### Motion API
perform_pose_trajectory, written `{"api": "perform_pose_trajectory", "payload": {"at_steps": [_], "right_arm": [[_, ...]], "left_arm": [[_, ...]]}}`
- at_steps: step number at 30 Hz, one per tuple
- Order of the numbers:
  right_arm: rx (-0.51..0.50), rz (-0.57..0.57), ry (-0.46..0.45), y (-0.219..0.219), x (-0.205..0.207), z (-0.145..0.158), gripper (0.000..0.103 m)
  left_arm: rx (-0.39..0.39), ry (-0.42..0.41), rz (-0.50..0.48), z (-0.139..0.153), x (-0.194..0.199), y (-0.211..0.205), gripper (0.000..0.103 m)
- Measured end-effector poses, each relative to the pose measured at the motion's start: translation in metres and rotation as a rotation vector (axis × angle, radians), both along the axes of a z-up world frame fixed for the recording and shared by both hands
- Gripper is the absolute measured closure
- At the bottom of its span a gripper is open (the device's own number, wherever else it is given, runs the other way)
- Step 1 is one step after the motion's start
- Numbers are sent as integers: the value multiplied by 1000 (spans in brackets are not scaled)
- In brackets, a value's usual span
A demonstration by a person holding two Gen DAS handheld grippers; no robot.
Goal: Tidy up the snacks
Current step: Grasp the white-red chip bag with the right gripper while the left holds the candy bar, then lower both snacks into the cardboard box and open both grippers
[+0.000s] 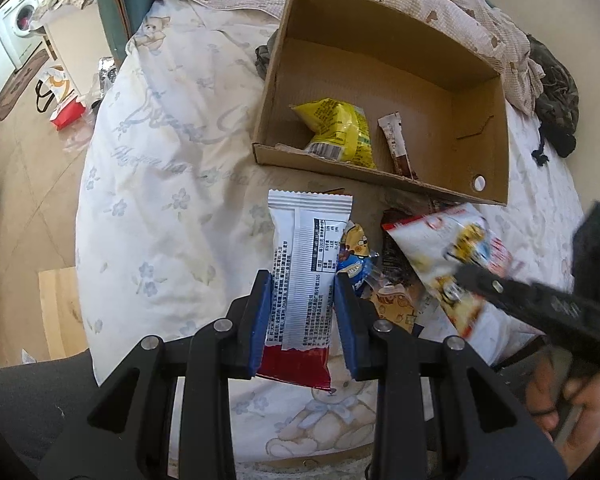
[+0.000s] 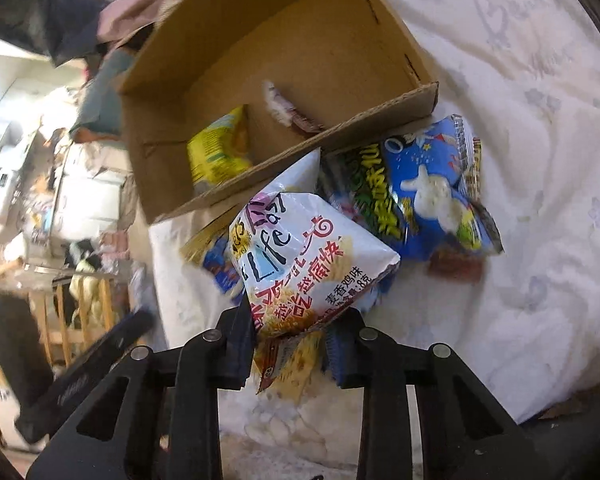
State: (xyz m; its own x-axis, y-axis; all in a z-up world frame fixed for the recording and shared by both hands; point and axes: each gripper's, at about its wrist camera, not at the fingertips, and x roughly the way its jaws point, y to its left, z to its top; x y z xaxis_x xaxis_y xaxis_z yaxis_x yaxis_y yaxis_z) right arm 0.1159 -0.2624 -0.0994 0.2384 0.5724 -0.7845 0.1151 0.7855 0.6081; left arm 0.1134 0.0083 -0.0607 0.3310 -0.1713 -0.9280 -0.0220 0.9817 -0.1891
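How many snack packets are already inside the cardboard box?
2: a yellow packet near the front wall of the cardboard box, and a slim brown-and-white stick packet just beside it. Nothing else shows inside.

Your left claw [image 1: 302, 280] has blue pads and black arms; the packet [image 1: 306, 272] in it is white with black print and a red end. The box [image 1: 484, 148] is plain brown, holding a yellow bag [image 1: 338, 130]. The bedsheet [image 1: 168, 168] is white with pale blue flowers.

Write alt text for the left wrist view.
The left gripper clamps a white and red snack packet above a floral bedsheet. Beyond it, a cardboard box holds a yellow bag and a slim sachet.
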Motion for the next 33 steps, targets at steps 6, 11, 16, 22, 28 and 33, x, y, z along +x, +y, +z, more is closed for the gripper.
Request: {"api": "perform_pose_trajectory", "payload": {"at_steps": [6, 11, 16, 22, 28, 33], "right_arm": [[31, 67, -94, -2, -25, 26, 73], [74, 67, -192, 0, -28, 48, 73], [94, 36, -279, 0, -24, 68, 73], [88, -28, -367, -8, -3, 88, 73], [68, -14, -367, -5, 23, 88, 73], [45, -12, -340, -9, 50, 79, 73]], "left_arm": [[22, -8, 39, -4, -1, 7, 76], [90, -23, 45, -7, -1, 9, 76], [112, -45, 72, -6, -2, 16, 76], [104, -135, 41, 25, 6, 13, 76], [102, -185, 14, 53, 39, 6, 76], [147, -214, -28, 59, 71, -7, 76]]}}
